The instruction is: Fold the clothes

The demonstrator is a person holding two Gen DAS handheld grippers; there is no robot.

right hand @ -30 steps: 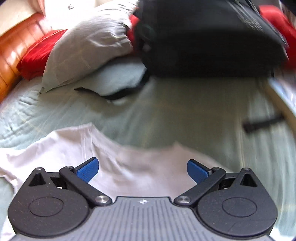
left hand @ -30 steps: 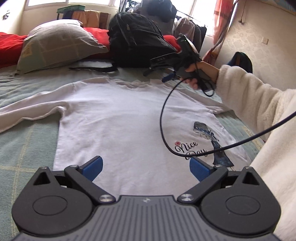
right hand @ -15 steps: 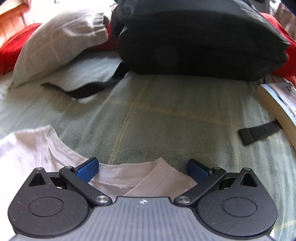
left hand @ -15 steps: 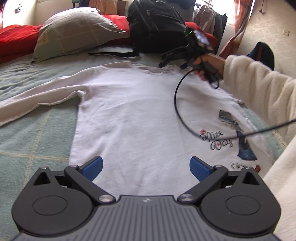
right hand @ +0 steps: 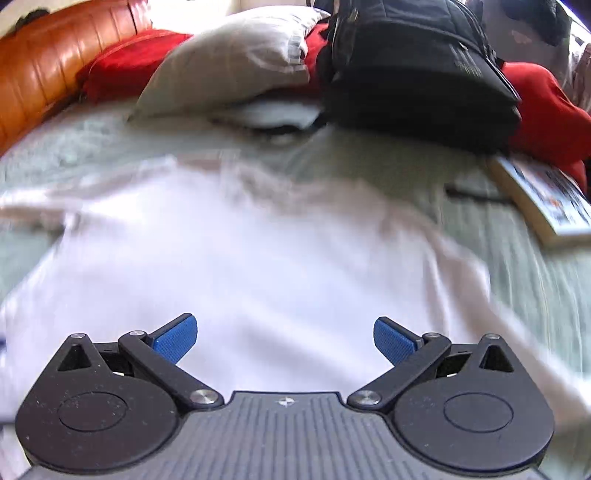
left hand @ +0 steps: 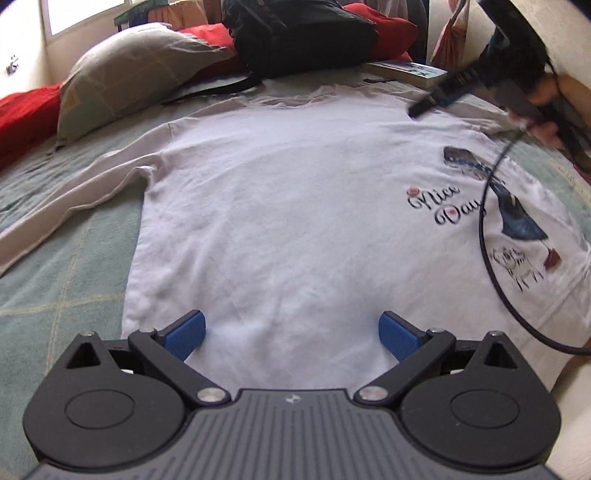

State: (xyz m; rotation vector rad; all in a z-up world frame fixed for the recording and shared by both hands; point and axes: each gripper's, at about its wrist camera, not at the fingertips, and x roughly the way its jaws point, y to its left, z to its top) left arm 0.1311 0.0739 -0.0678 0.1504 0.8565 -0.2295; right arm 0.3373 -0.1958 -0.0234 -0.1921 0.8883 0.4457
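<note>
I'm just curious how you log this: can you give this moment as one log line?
stage: before first fold | white shirt: flat on bed | left claw: open, empty | right claw: open, above shirt

white shirt flat on green bedspread, left gripper jaws spread

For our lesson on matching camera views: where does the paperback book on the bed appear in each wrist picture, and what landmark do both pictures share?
Left wrist view: the book lies at top, right of centre, just past the white shirt and beside the black backpack.
Right wrist view: the book sits at the right edge, below the backpack.
Shared landmark: the black backpack.
</note>
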